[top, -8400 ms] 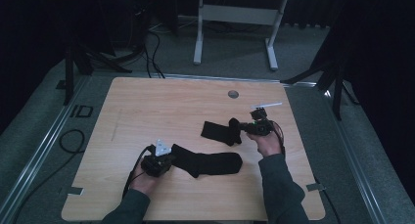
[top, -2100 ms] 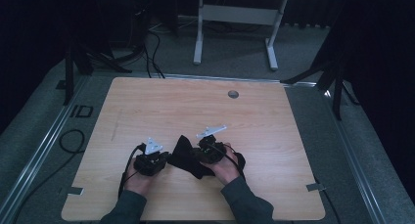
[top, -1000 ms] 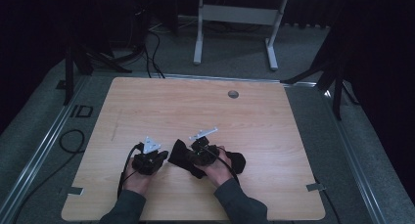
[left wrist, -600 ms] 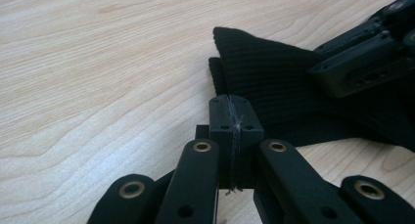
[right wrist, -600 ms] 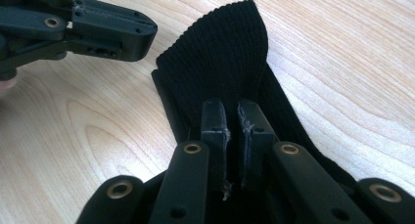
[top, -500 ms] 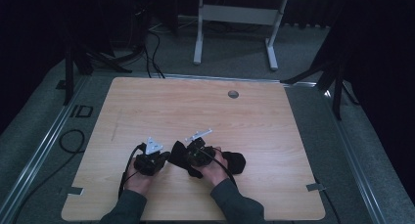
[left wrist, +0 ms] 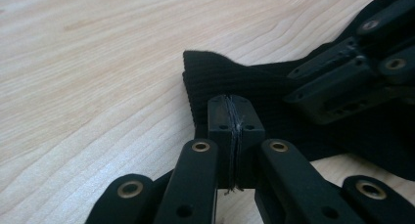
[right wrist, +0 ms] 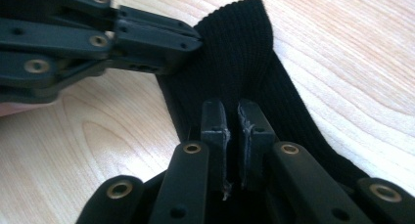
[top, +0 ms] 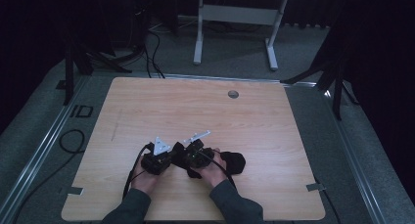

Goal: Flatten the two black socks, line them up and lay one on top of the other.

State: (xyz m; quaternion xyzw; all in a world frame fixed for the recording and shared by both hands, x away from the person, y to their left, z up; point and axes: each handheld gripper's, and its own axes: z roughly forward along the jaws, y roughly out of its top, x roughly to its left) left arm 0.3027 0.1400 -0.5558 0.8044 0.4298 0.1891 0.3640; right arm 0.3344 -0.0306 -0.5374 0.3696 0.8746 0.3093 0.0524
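A: Starting at the left edge of the high view, what writing do we find?

B: Beside the wooden table (top: 147, 101), on the grey floor strip, we read the marking "ID" (top: 81, 111). That is the only lettering we can make out. A black cable loop (top: 71, 140) lies on the floor just below it.

A: And moving right, onto the table?

B: We come to the left gripper (top: 157, 159), held near the table's front edge, with its grey three-cornered plate on top. In the left gripper view its jaws are pressed together on the ribbed edge of the black sock (left wrist: 274, 106), a thin layer of fabric caught between the pads.

A: Any label or brand on the sock?

B: None that we can read; we see plain black ribbed knit. It lies flat on the wood, between the two hands and trailing away to the right.

A: Next to the right?

B: The right gripper (top: 195, 155) sits just beside the left one, nearly touching it. In the right gripper view its jaws stand narrow, with a slim gap between the pads, and they rest over the sock's cuff (right wrist: 235, 53). We think fabric is pinched there, though the contact itself is dark.

A: And the other gripper in that view?

B: It reaches in from the upper left and bites the cuff's corner.

A: Further right?

B: The rest of the sock bunches past the right hand (top: 215, 165). Toward the far edge we see a small round grommet (top: 233, 94) in the tabletop, unmarked.
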